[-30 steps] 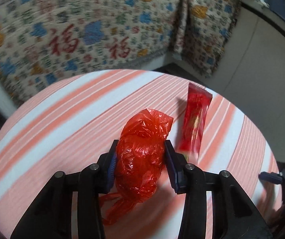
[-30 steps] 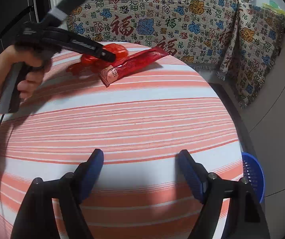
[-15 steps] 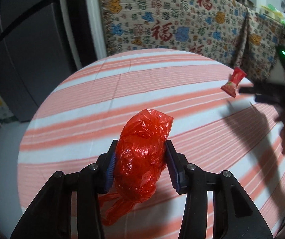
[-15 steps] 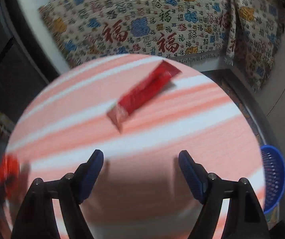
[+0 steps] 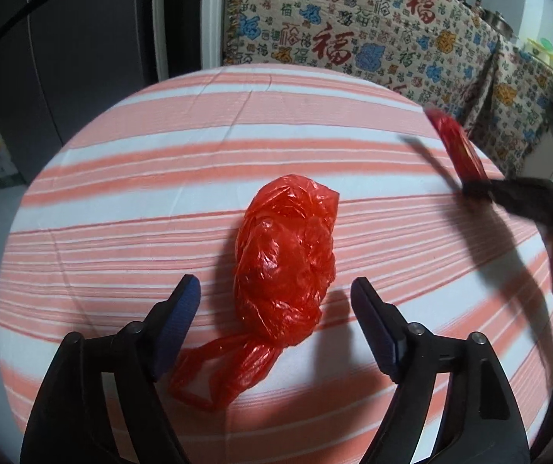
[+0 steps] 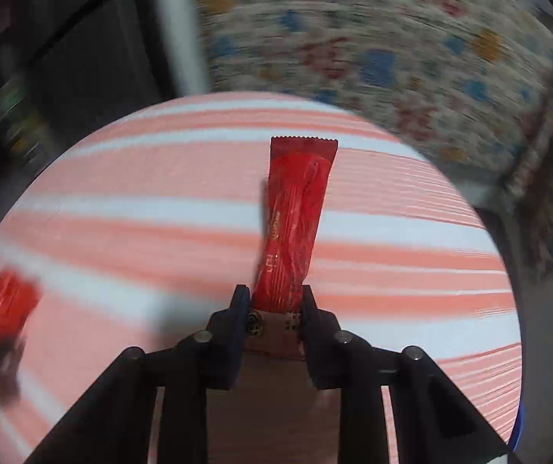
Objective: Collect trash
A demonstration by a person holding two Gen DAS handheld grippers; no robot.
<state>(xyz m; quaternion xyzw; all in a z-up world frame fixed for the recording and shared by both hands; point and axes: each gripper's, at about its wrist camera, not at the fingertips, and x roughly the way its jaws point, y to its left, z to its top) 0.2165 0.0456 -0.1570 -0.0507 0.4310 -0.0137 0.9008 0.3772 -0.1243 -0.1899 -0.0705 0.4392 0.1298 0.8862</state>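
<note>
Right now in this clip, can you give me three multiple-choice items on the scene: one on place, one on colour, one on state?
1. Where does the red plastic bag lie?
A. on the striped tablecloth, between the left gripper's jaws
B. in a basket
C. on the floor

2. What colour is the snack wrapper?
A. blue
B. red
C. green

3. What is the right gripper doing?
A. standing wide with nothing in it
B. pinching the bag
C. pinching one end of the wrapper

Answers:
1 A, the bag rests on the cloth with a gap to each opening jaw.
2 B, the wrapper is red along its length.
3 C, the closing jaws press on the wrapper's near end.
</note>
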